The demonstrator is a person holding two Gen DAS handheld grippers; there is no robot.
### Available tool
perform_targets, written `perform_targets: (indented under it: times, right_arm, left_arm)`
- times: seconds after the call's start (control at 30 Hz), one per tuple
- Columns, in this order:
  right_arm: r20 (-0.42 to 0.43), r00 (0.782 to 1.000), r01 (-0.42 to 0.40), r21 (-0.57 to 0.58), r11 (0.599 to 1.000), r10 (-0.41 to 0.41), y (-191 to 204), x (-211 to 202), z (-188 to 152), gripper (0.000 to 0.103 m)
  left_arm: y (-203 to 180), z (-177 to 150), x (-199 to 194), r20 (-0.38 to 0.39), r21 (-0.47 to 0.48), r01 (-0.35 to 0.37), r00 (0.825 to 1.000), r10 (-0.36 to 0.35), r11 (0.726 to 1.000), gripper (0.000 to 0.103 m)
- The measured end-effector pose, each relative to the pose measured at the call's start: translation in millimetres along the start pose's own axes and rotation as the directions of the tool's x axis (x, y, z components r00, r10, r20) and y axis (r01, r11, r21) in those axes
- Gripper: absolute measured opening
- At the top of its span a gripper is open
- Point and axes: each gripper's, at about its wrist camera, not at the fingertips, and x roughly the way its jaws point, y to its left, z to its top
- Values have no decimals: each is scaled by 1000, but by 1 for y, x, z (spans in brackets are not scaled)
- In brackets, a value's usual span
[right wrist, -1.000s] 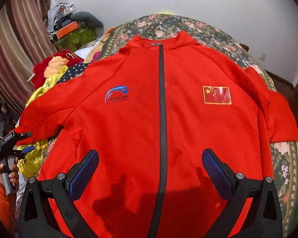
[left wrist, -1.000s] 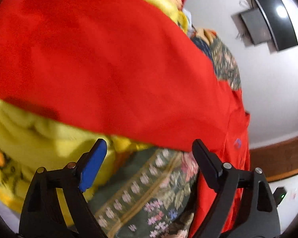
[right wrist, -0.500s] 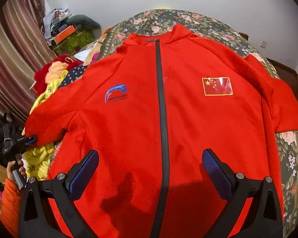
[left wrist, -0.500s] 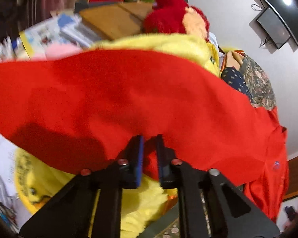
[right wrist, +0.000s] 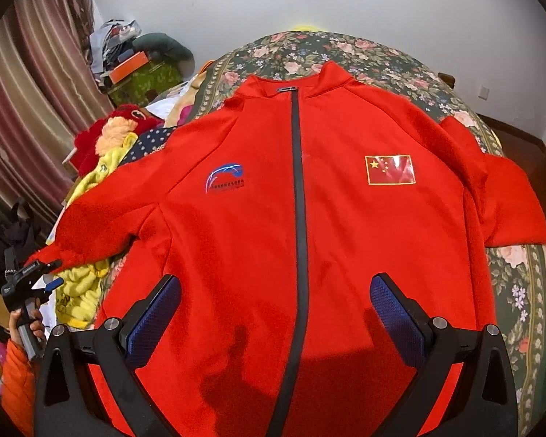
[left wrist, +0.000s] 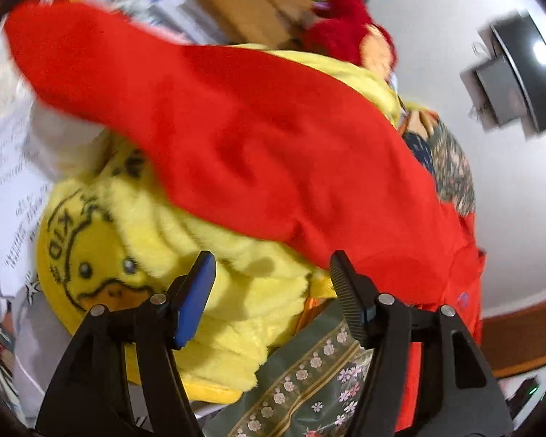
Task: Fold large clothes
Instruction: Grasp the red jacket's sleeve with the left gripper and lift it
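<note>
Jacket (right wrist: 309, 218), red and zipped to the collar, lies front-up and spread across the bed (right wrist: 400, 69), whose cover is a dark green floral print.

At the far left of the right wrist view, a hand (right wrist: 29, 327) with an orange cuff holds the left gripper (right wrist: 47, 273) by the end of the left sleeve (right wrist: 102, 225). Half a second ago its pads were pinched on that sleeve's edge; now the jaws are opening and, in its own view, the left gripper (left wrist: 269, 280) stands clear with only the yellow plush duck toy (left wrist: 134, 266) behind the gap. The sleeve (left wrist: 236, 138) drapes loose and blurred over that toy, so it looks just let go. I judge the pinch was a tug to straighten the sleeve outward; the fold itself is not yet begun.

Moving right, the black zipper (right wrist: 298, 218) runs straight down the middle, with a blue arc logo (right wrist: 225, 178) on one breast and a glossy flag patch (right wrist: 389, 169) on the other. The cloth looks thick, matte and fleecy, with soft creases at the armpits. The right sleeve (right wrist: 506, 196) bends down over the bed's edge.

Nearest the camera, the right gripper (right wrist: 276, 309) hangs open above the hem, its blue ribbed pads wide apart, gripping nothing.
</note>
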Motion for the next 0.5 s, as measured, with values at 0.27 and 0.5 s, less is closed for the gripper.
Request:
perform_targets:
  times: [0.27,0.5]
  right_arm:
    - [-23,1000,2,20,1000,-1,-1,9,1,103]
    - [-40,999,2,1,1000,-2,5,15,-1,103]
  left_arm:
    - [12,27,13,33,-77,-5,999,7,997,63]
    - [-2,23,-4,24,25,-84,996,84,996,63]
